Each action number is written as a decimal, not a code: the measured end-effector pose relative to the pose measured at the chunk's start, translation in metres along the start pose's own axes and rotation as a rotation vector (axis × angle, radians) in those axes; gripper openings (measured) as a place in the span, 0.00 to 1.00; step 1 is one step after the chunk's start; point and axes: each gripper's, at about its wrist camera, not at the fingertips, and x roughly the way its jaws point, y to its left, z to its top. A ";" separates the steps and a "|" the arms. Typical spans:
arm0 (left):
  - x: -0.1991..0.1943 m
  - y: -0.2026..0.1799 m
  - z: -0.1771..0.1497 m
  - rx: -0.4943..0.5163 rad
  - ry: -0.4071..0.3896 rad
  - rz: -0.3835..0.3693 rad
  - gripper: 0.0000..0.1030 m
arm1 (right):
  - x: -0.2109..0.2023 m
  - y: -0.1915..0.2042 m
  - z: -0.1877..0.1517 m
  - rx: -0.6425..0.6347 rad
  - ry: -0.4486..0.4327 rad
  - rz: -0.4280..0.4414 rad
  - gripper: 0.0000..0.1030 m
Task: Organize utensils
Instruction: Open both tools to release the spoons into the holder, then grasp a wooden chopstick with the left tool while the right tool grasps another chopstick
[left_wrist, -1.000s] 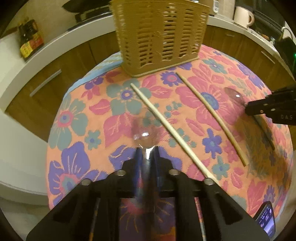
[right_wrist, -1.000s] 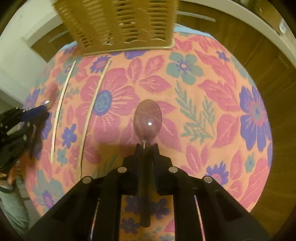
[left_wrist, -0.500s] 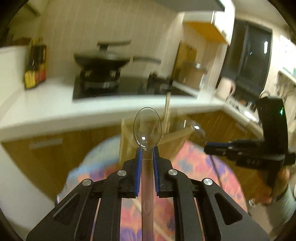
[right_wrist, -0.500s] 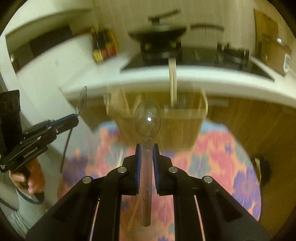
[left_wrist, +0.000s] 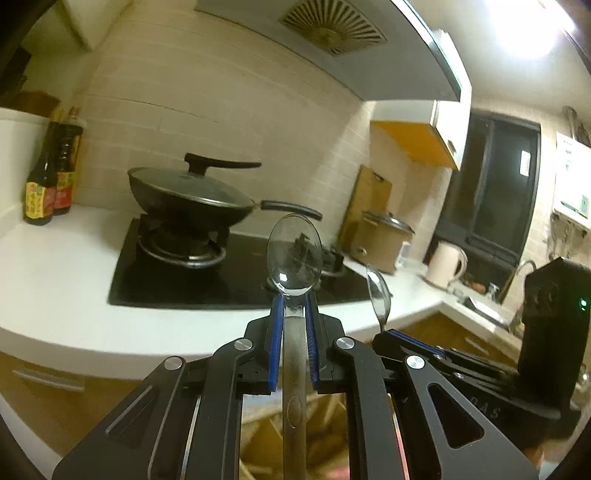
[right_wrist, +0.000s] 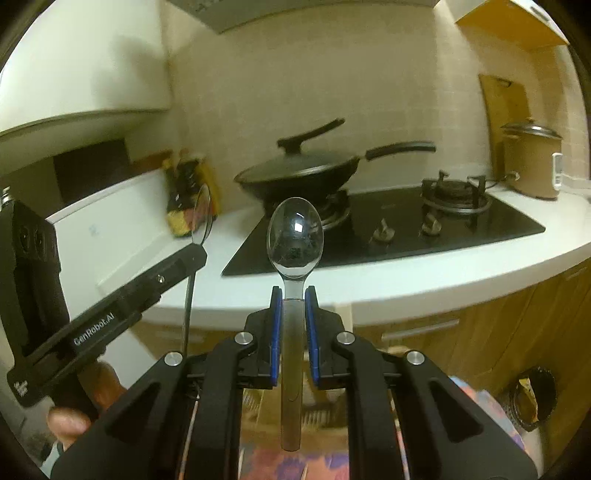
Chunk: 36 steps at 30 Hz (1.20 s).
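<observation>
My left gripper (left_wrist: 294, 301) is shut on a metal spoon (left_wrist: 294, 254), its bowl standing up in front of the stove and its handle running back between the blue pads (left_wrist: 277, 332). My right gripper (right_wrist: 294, 293) is shut on a second metal spoon (right_wrist: 295, 236), held the same way. In the left wrist view the right gripper (left_wrist: 384, 330) shows at the right with its spoon (left_wrist: 378, 291) edge-on. In the right wrist view the left gripper (right_wrist: 197, 254) shows at the left with its spoon (right_wrist: 201, 214). A tan utensil basket (left_wrist: 325, 417) lies below, mostly hidden by the fingers.
A white kitchen counter (left_wrist: 59, 258) carries a black stove (left_wrist: 236, 273) with a lidded wok (left_wrist: 188, 195), sauce bottles (left_wrist: 48, 177), a rice cooker (left_wrist: 384, 236) and a kettle (left_wrist: 445, 264). Wooden cabinets (right_wrist: 517, 321) stand below. A hand (right_wrist: 85, 402) grips the left tool. The floral cloth (right_wrist: 295, 467) shows at the bottom.
Both grippers rose from the floral table and tilted up from looking down to nearly level, each keeping its spoon. The view went from the tablecloth and basket to the stove and counter.
</observation>
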 end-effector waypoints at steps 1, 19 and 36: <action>0.003 0.002 -0.003 -0.001 -0.016 0.000 0.10 | 0.005 -0.001 0.001 0.004 -0.012 -0.008 0.09; -0.003 0.030 -0.048 -0.013 -0.042 0.067 0.24 | 0.013 -0.006 -0.037 0.019 -0.032 -0.011 0.14; -0.110 0.020 -0.069 -0.022 -0.007 0.072 0.52 | -0.070 0.000 -0.101 0.006 0.124 -0.033 0.22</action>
